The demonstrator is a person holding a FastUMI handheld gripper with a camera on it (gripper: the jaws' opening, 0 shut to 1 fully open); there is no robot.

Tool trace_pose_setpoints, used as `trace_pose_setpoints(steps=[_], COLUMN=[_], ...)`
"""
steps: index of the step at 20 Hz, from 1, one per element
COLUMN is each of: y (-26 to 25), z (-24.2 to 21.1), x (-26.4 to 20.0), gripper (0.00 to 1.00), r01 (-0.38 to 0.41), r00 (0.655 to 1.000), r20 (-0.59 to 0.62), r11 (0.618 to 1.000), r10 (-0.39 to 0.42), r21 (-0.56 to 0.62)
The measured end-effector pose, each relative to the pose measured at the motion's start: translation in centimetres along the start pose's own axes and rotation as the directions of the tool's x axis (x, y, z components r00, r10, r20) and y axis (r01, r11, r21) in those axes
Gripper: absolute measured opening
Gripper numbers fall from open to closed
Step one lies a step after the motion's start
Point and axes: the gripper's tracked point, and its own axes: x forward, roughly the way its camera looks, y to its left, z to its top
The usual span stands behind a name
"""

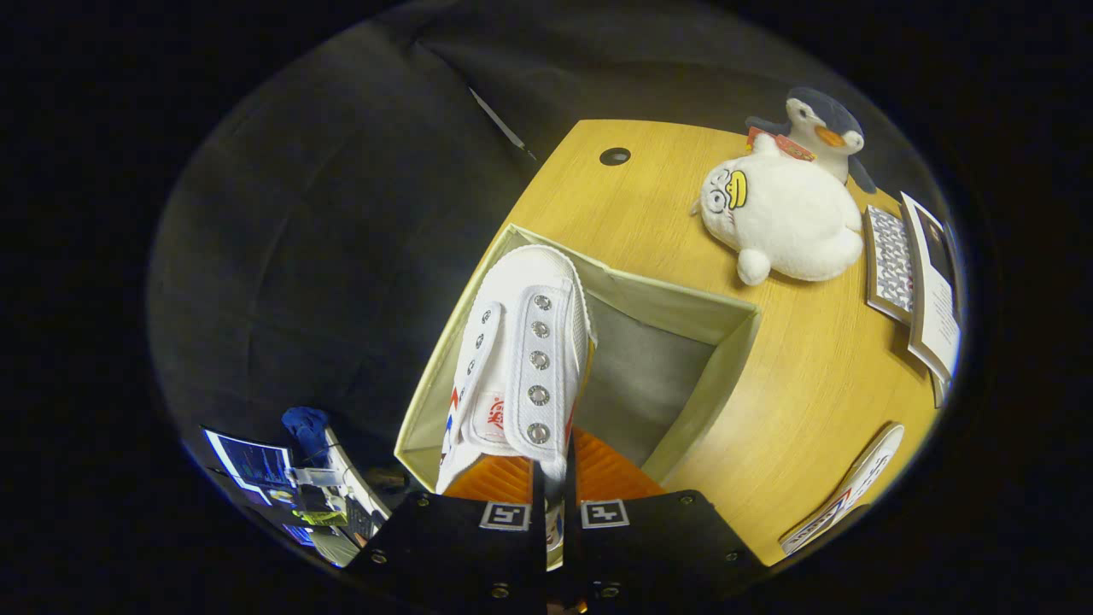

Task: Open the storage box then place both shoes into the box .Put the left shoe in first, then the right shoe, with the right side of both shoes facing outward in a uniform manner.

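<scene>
Shoe (521, 359), white, pinched at heel end between fingers (553, 491), toe pointing away, hanging over open storage box (683, 312) near its left wall. Box on desk (803, 367). Beyond box: white plush (786, 224), penguin plush (824, 128), booklets (909, 273) alongside.

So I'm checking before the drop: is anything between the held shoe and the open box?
Nothing visible. The gripper is shut on the white shoe, which hangs over the storage box; the box's visible interior looks bare.
</scene>
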Motion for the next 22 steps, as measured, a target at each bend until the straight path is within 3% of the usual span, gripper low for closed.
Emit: trace_pose_setpoints(steps=[2, 3, 4, 5, 6, 9, 16, 22], y=[-0.3, 0.1, 0.7, 1.6, 2.1, 1.9, 0.2, -4.9], z=[-0.4, -0.4, -0.4, 0.1, 0.7, 2.0, 1.9, 0.3], x=[0.9, 1.2, 1.0, 0.5, -0.5, -3.0, -8.0, -11.7], gripper=[0.07, 0.08, 0.15, 0.34, 0.38, 0.77, 0.8, 0.86], r01=[0.039, 0.015, -0.007, -0.039, -0.053, -0.042, -0.043, -0.052], r00=[0.999, 1.0, 1.0, 0.999, 0.998, 0.994, 0.987, 0.98], r20=[-0.007, -0.004, 0.004, 0.022, 0.041, 0.094, 0.151, 0.195], r11=[0.999, 1.0, 1.0, 0.999, 0.998, 0.996, 0.998, 0.998], r10=[-0.039, -0.016, 0.007, 0.039, 0.054, 0.049, 0.049, 0.044], r21=[-0.022, -0.019, -0.019, -0.016, -0.025, -0.081, -0.038, 0.04])
